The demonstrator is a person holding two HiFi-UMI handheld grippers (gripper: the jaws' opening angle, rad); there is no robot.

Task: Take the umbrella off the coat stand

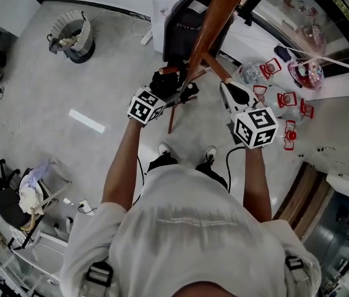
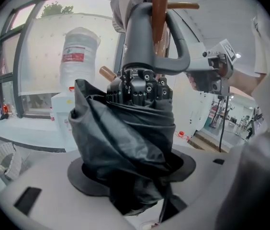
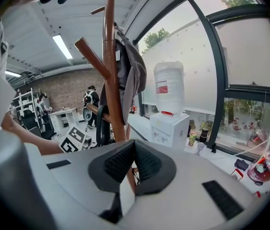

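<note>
The light, folded umbrella (image 2: 125, 143), hung by its handle (image 2: 142, 37) on the stand (image 2: 160, 8), is clamped at its soft, slippery canopy by the left gripper's (image 2: 132, 169) fingers. The rigid handle is judged the surer hold. The right gripper (image 3: 132, 152) is closed and empty.

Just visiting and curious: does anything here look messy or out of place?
Only the umbrella on the coat stand: its black fabric hangs loose and crumpled, not wrapped neatly. Nothing looks spilled or broken.

Umbrella (image 2: 125, 138) end hidden inside left claw (image 2: 132, 169) — coat stand (image 1: 215, 23) top cropped.
</note>
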